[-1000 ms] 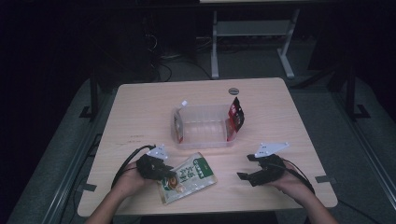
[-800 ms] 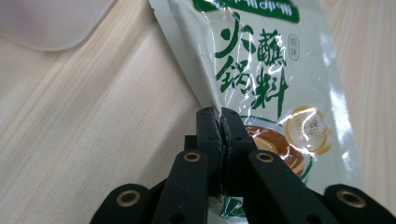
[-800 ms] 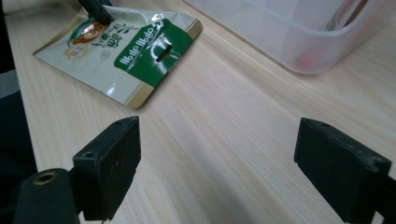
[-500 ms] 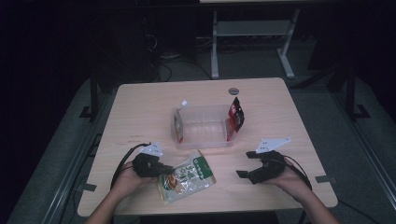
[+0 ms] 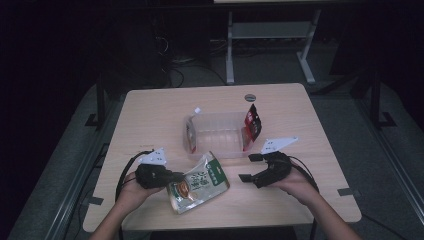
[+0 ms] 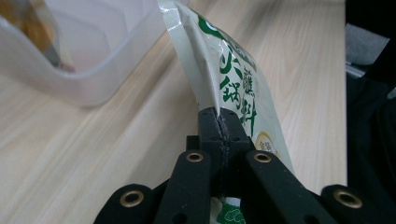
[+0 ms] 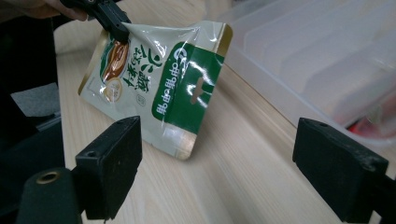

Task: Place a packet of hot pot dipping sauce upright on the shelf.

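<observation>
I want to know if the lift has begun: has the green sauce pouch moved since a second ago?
Yes. Clamped in the left gripper, the green pouch has tipped up off the table, its far corner nearer the clear plastic bin.

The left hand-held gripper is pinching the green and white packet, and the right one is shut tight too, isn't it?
Not quite. The left hand-held gripper does pinch the green and white packet, but the right hand-held gripper is open, its jaws wide apart with nothing between them, as the right gripper view shows.
</observation>
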`<state>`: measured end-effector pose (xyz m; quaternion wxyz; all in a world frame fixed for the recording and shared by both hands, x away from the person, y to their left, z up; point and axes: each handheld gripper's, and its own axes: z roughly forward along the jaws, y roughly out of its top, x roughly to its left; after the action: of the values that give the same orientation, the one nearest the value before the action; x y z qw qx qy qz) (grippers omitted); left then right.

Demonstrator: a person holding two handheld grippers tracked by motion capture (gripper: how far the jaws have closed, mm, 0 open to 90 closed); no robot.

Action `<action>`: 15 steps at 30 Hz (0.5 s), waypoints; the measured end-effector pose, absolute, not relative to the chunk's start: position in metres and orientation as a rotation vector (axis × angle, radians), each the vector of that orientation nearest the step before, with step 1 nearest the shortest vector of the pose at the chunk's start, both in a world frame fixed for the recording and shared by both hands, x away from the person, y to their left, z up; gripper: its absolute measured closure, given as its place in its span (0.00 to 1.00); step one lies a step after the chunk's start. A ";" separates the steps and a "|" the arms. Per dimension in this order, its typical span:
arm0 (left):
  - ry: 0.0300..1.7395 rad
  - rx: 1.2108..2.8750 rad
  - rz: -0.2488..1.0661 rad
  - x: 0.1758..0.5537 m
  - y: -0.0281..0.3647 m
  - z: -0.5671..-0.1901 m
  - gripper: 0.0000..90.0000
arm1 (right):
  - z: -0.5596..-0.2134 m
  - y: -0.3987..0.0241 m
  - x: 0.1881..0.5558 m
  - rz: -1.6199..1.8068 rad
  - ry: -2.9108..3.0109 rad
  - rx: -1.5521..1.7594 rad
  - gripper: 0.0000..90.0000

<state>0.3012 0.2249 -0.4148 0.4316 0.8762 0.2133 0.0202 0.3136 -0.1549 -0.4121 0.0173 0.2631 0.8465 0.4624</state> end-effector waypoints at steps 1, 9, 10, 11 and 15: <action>0.525 2.171 0.053 0.300 0.225 -0.412 1.00 | -0.412 -0.152 0.315 1.445 2.636 0.811 0.17; 0.484 2.102 0.065 0.296 0.223 -0.398 1.00 | -0.410 -0.124 0.330 1.501 2.681 0.752 0.17; 0.483 2.099 0.061 0.296 0.222 -0.397 1.00 | -0.410 -0.120 0.332 1.507 2.686 0.738 0.17; 0.475 2.095 0.061 0.296 0.222 -0.396 1.00 | -0.409 -0.116 0.333 1.521 2.689 0.738 0.17; 0.458 2.082 0.052 0.295 0.220 -0.394 1.00 | -0.410 -0.104 0.339 1.581 2.717 0.715 0.17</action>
<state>0.2950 0.2198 -0.3944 0.4834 0.8547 0.1880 0.0211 0.3386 -0.1042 -0.4095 -0.0410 0.2216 0.8421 0.4901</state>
